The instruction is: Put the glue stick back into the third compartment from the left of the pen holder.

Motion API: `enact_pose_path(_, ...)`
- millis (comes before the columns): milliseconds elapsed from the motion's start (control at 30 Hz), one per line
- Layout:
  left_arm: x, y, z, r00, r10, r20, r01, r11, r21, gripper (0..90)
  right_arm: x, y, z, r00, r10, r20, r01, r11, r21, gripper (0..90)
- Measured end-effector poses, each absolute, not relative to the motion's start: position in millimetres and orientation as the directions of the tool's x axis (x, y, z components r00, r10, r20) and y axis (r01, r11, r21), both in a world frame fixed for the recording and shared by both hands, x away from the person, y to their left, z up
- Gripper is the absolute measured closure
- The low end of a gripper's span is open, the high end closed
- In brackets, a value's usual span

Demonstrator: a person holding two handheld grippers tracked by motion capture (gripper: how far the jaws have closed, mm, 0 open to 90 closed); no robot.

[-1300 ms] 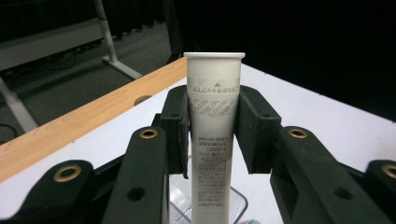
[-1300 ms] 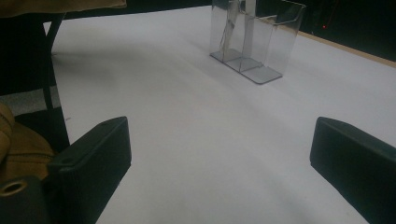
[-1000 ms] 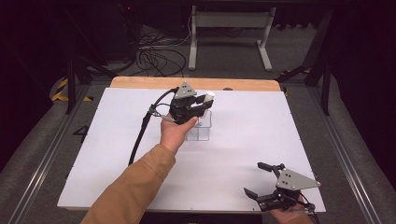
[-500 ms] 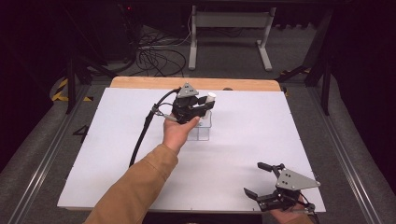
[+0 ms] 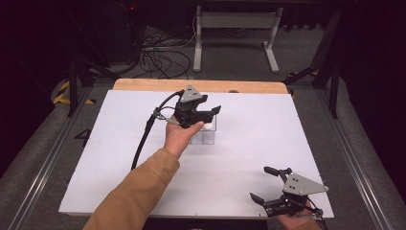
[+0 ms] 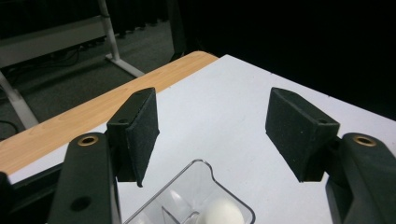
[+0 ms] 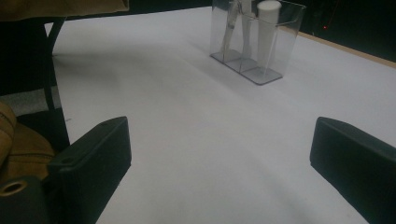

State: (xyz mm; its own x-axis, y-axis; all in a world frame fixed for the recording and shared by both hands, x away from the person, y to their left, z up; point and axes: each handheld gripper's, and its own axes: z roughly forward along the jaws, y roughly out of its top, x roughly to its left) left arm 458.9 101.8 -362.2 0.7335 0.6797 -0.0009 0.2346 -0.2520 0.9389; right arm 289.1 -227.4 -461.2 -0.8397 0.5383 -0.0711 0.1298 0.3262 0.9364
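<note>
The left gripper (image 5: 212,114) hangs over the clear plastic compartment box (image 5: 205,133), jaws just opened and empty, a white cylinder (image 6: 219,212) standing inside below, apparently just dropped there. The right gripper (image 5: 266,184) rests spread and empty on the white table (image 5: 249,124), well apart, likely waiting its turn

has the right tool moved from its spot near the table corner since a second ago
No. The right tool sits at the same spot by the near right corner of the white table, jaws open, nothing between them.

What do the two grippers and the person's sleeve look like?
Both the left gripper and the right gripper are black, each with a grey three-cornered plate on top. The jaw pads are flat, black and rough. A black cable trails from the left one. The sleeve is tan.
</note>
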Motion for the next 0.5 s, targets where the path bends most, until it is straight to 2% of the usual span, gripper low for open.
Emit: enact_pose_path(500,433.6,119.9,-347.5,0.774,0.634,0.004,0.193,-0.243,0.951,26.8,292.2,-224.7,-461.2,-0.844,0.530,-0.082,0.119,0.335,0.935,5.8)
